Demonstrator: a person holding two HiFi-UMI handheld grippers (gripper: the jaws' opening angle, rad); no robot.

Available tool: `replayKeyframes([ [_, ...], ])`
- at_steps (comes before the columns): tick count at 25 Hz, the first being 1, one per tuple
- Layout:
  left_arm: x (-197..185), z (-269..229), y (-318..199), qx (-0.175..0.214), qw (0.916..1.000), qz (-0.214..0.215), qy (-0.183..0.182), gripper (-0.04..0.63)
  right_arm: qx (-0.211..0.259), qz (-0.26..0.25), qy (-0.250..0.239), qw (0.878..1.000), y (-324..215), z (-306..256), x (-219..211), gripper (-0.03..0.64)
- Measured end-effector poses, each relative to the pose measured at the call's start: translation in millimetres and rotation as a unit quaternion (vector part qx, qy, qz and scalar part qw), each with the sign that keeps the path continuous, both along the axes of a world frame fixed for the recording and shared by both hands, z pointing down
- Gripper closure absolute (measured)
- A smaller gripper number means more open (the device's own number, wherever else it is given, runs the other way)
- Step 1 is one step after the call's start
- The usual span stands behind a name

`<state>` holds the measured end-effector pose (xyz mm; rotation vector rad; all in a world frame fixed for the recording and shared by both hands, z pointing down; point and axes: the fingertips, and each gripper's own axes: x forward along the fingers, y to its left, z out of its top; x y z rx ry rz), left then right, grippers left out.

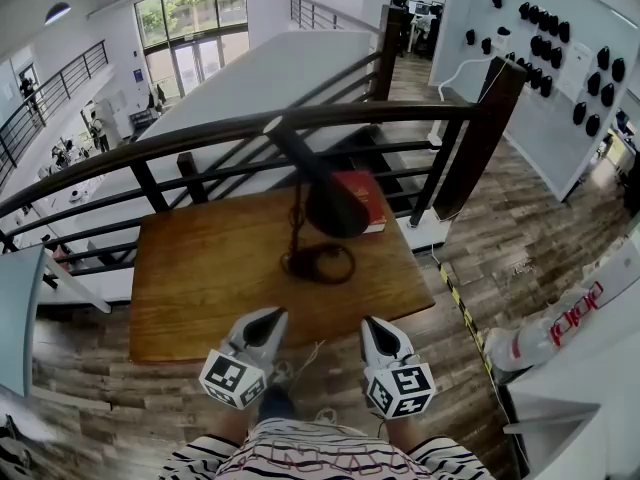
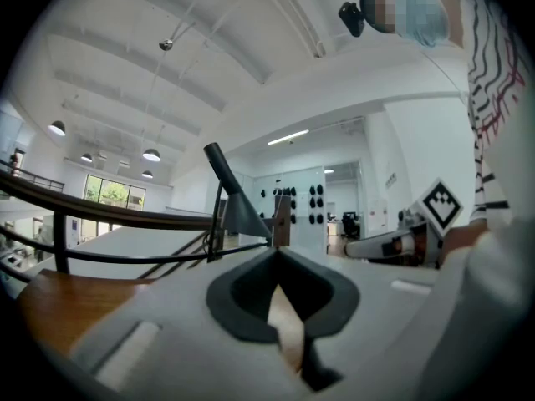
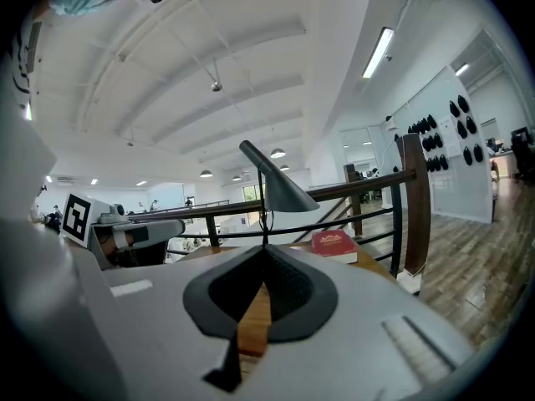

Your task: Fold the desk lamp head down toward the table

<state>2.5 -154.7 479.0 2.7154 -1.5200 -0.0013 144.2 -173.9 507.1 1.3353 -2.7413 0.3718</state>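
Closest to the camera: a striped shirt (image 1: 320,458), with both tools held out in front of it, side by side.
Left gripper (image 1: 271,315): jaws pressed fully together with nothing between them. Its own view (image 2: 276,253) shows that pretty clearly. It sits at the near edge of the table and points roughly level at the lamp.
Right gripper (image 1: 370,322): same deal, jaws closed on nothing (image 3: 266,249). It's also at the near edge and tipped a touch downward.
Table (image 1: 200,268): a brown wooden top, mostly bare on the near half.
Desk lamp (image 1: 335,208): stands past the middle of the table, well apart from both grippers and touched by neither. The round base has a cord looped at it, the thin stem is upright, and the dark cone head is up on a slanted arm. It shows in both gripper views (image 2: 238,211) (image 3: 284,192).
Red book (image 1: 368,200): lies flat on the far right part of the table, just beside the lamp (image 3: 334,242).
Railing (image 1: 200,138): a dark rail with posts, right behind the table's far edge.
Further back: a white wall panel (image 1: 560,58) on the right with black items hung on it. There are big windows way off on the far side.
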Motion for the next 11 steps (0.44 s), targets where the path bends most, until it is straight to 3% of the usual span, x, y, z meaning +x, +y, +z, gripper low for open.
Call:
replayKeyframes([
  [11, 10.5, -2.4, -9.5, -0.002, 1.0000, 0.003, -0.002, 0.594, 0.001, 0.001, 0.002, 1.000, -8.2, -3.4, 8.3, 0.615],
])
